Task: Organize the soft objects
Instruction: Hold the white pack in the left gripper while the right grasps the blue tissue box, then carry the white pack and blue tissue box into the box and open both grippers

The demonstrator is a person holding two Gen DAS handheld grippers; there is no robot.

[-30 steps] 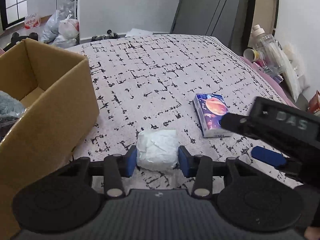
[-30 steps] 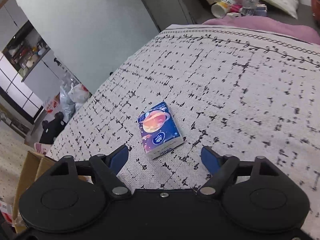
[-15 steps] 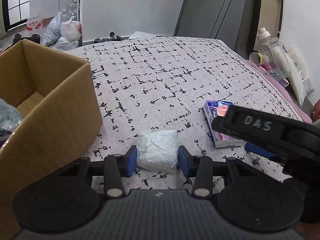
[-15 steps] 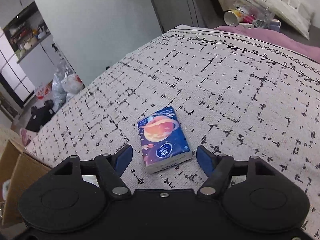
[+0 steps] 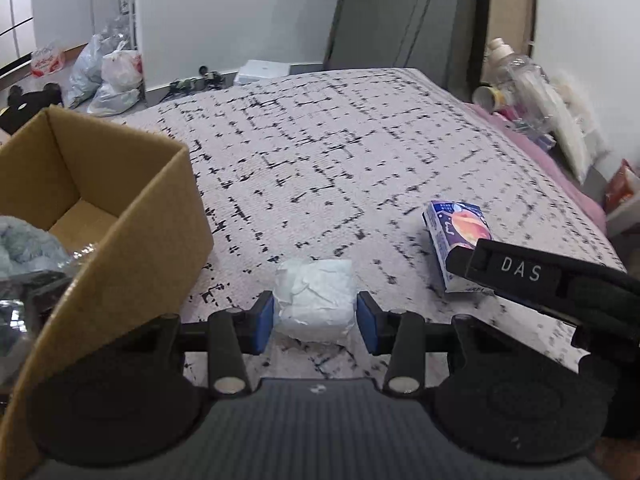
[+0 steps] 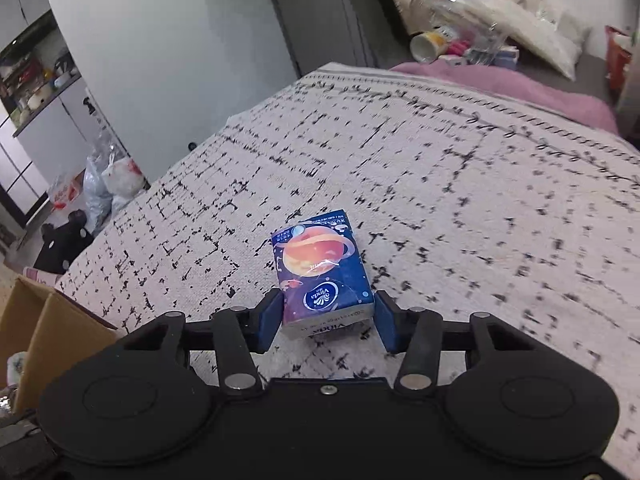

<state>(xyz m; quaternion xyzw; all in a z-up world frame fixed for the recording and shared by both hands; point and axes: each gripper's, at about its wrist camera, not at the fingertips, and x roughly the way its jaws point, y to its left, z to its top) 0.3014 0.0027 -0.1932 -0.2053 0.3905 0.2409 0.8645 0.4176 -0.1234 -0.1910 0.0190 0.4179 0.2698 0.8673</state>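
Observation:
My left gripper (image 5: 315,316) is shut on a white crumpled tissue pack (image 5: 314,298), held just above the patterned bedspread (image 5: 320,160). An open cardboard box (image 5: 132,216) stands close on its left, with a grey-blue soft item (image 5: 24,244) inside. My right gripper (image 6: 327,322) has its blue pads on both sides of a blue planet-print tissue pack (image 6: 322,272) that lies on the bedspread (image 6: 460,200); the pads touch or nearly touch it. The same pack (image 5: 458,236) shows right of my left gripper, partly hidden by the right gripper's black body (image 5: 540,280).
Plastic bags (image 5: 108,76) lie on the floor beyond the bed's far left. A clear bottle (image 5: 516,68), a cup and clutter sit off the right side by a purple blanket (image 6: 500,84). The box corner (image 6: 48,328) shows at left in the right wrist view.
My right gripper moved forward over the planet-print pack and its jaws narrowed around it. My left gripper kept holding the white pack, shifting slightly toward the box.

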